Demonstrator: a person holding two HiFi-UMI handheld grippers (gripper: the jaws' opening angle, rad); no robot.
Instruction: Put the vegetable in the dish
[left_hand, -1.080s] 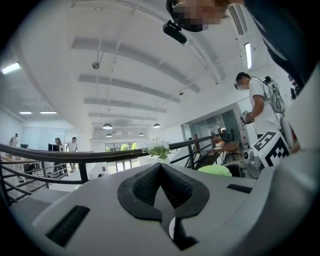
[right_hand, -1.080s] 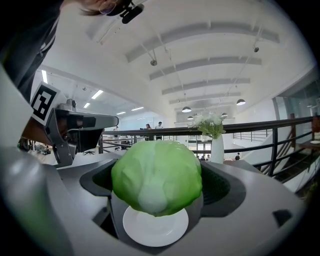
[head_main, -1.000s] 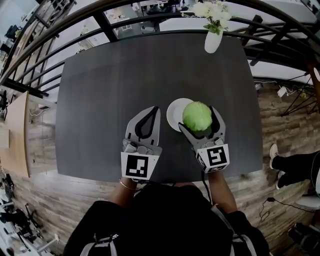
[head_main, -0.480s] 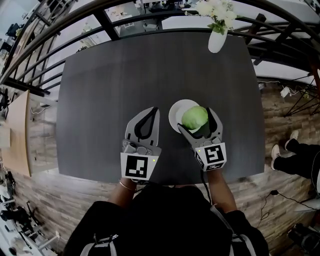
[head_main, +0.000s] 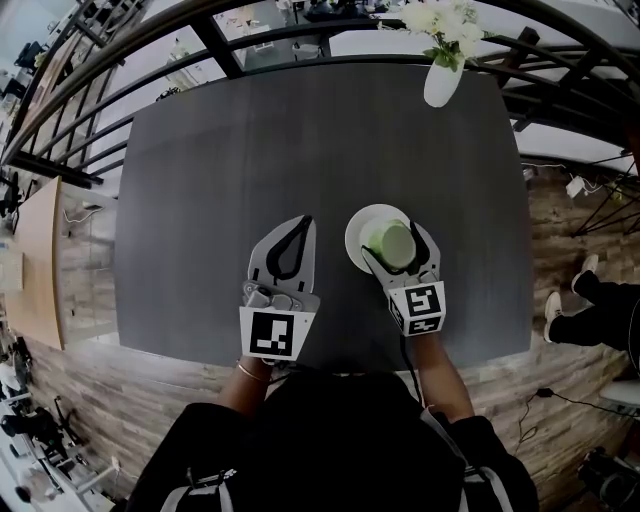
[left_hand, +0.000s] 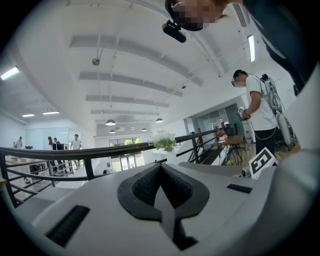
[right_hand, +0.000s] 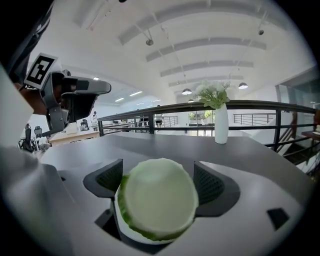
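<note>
Pinching the vegetable (head_main: 393, 244), a pale green cabbage, in the right gripper (head_main: 397, 238), directly over the dish (head_main: 366, 220). Has just been drawing those jaws in a little, with the cabbage between them and a dark ribbed pad against each of its sides. Fills the gap of the right gripper (right_hand: 159, 186) in the right gripper view, turning a round, pale face with a darker green rim toward the camera. Shows a strip of white under that rim, at the lower left. Covers the near half of the dish in the head view and leaves the far and left parts of the white rim bare. Cannot tell through the blur whether resting fully on the dish or just above it.

Holds the left gripper (head_main: 303, 222) just left of the dish, apart from it, over the dark table (head_main: 220, 150). Presses those jaws together tip to tip, with nothing between them, as seen in the left gripper view (left_hand: 160, 166).

Well beyond the dish, at the table's far edge: a white vase (head_main: 441, 84) of white flowers, upright. Behind it, past the table, a dark railing (head_main: 150, 45). Far to the right of the dish, off the table, another person's legs and shoes (head_main: 590, 300) on the wood floor.
</note>
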